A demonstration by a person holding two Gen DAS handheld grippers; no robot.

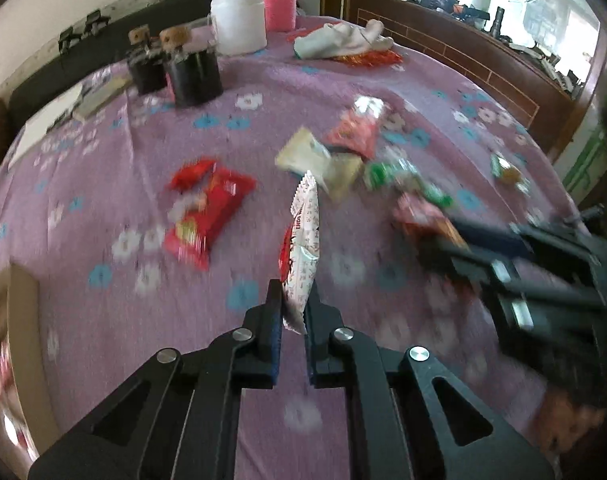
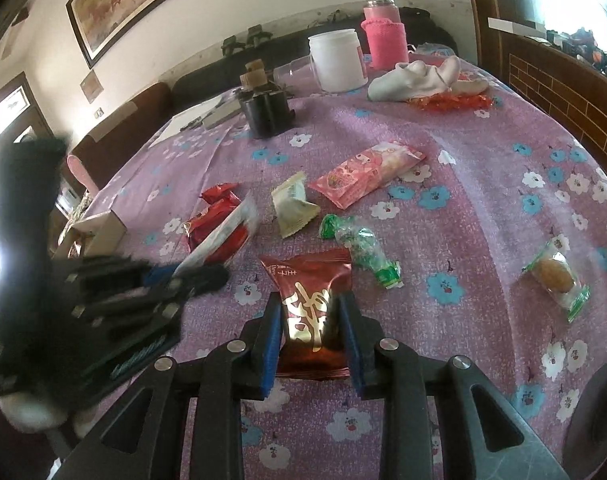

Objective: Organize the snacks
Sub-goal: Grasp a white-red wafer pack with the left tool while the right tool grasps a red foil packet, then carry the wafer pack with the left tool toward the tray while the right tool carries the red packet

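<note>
Snack packets, light and crinkly, slip easily. Left gripper (image 1: 293, 304) has its jaws pinched on the white packet (image 1: 303, 248) by its bottom seam, lifted above the worktop (image 1: 103, 184). Right gripper (image 2: 311, 320) clamps the dark red packet (image 2: 309, 300) across its puffy middle; crushing looks possible.

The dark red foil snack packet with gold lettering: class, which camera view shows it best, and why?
The right wrist view. There the dark red foil snack packet sits sharp and central, clamped between the right gripper fingers, its gold characters visible. In the left wrist view only a blurred reddish corner shows beyond the right gripper.
</note>
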